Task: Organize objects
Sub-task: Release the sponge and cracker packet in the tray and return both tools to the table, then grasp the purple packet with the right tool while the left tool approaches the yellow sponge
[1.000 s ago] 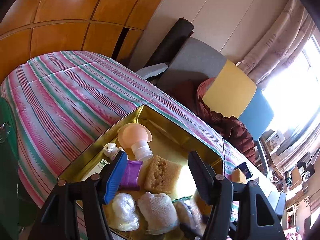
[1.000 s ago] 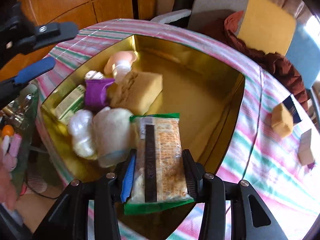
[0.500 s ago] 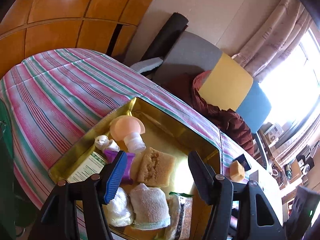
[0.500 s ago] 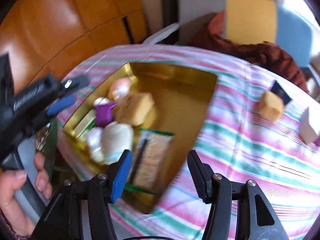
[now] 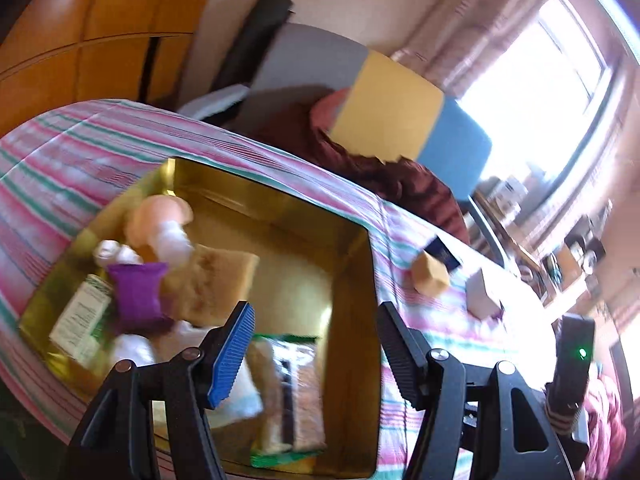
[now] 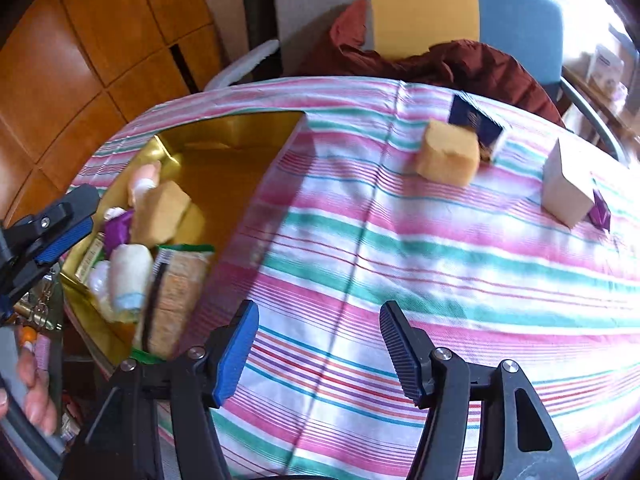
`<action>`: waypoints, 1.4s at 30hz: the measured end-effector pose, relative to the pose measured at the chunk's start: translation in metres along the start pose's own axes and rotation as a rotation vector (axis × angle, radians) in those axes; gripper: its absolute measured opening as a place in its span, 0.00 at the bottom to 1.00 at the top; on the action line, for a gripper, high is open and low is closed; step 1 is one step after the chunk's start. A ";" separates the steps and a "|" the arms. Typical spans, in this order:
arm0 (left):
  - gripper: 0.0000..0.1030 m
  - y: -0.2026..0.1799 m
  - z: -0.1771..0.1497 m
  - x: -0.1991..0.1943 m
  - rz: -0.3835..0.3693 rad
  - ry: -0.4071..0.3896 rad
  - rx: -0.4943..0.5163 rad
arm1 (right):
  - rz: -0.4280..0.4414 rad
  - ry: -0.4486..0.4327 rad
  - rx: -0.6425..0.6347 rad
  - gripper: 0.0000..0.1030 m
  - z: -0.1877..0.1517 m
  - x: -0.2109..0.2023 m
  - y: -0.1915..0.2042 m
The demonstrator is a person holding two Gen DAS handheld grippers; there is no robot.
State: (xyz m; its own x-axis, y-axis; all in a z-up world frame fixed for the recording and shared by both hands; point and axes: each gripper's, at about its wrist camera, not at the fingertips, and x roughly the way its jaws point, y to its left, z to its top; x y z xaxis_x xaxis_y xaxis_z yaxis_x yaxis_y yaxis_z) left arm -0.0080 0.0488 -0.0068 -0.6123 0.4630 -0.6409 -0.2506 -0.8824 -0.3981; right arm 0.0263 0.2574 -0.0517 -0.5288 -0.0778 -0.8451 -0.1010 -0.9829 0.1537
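Observation:
A gold tin box (image 5: 352, 264) (image 6: 224, 132) sits on the striped tablecloth. Inside lie a green-edged cracker packet (image 5: 292, 392) (image 6: 176, 292), a yellow sponge (image 5: 216, 280) (image 6: 164, 212), a purple packet (image 5: 136, 296), a peach mushroom toy (image 5: 160, 216), white wrapped rolls (image 6: 128, 276) and a green-white box (image 5: 80, 316). My left gripper (image 5: 316, 352) is open and empty above the tin's near edge. My right gripper (image 6: 320, 352) is open and empty over the cloth, right of the tin. A yellow sponge block (image 6: 448, 156) (image 5: 430, 276), a dark blue box (image 6: 476, 120) and a beige carton (image 6: 568, 188) (image 5: 484, 296) lie on the cloth.
A purple packet (image 6: 600, 212) lies beside the beige carton. A grey, yellow and blue chair (image 6: 420, 4) with a dark red garment (image 6: 460, 64) stands behind the table. Wooden panels (image 6: 80, 48) are at the left. A hand (image 6: 32, 384) holds the left gripper's handle.
My right gripper let go of the cracker packet into the tin, opened, and moved right over the cloth. My left gripper swung right along the tin.

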 end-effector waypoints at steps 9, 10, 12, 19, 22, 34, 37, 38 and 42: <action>0.62 -0.047 -0.026 0.012 -0.095 0.071 0.145 | -0.052 0.000 0.081 0.64 -0.014 0.002 -0.051; 0.62 -0.052 -0.029 0.013 -0.106 0.086 0.150 | -0.057 -0.005 0.094 0.65 -0.015 0.001 -0.057; 0.62 -0.060 -0.034 0.016 -0.132 0.109 0.155 | -0.076 -0.018 0.121 0.69 -0.017 -0.001 -0.072; 0.62 -0.090 -0.057 0.022 -0.181 0.157 0.235 | -0.176 -0.087 0.192 0.71 -0.016 0.000 -0.126; 0.62 -0.096 -0.067 0.025 -0.202 0.183 0.245 | -0.245 -0.130 0.234 0.71 -0.013 0.000 -0.155; 0.62 -0.114 -0.088 0.035 -0.201 0.241 0.306 | -0.373 -0.262 0.391 0.66 0.043 -0.014 -0.294; 0.62 -0.117 -0.090 0.038 -0.195 0.253 0.314 | -0.332 -0.249 0.329 0.66 0.057 -0.003 -0.305; 0.62 -0.118 -0.091 0.038 -0.193 0.256 0.318 | -0.326 -0.246 0.313 0.65 0.058 0.001 -0.306; 0.62 -0.122 -0.092 0.043 -0.182 0.267 0.331 | -0.292 -0.231 0.272 0.61 0.062 0.017 -0.315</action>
State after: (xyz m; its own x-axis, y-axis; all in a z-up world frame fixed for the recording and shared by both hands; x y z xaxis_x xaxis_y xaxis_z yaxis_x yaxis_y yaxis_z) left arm 0.0655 0.1843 -0.0459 -0.3321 0.5800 -0.7438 -0.5892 -0.7434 -0.3166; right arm -0.0035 0.5763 -0.0828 -0.6165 0.2655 -0.7412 -0.4750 -0.8762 0.0812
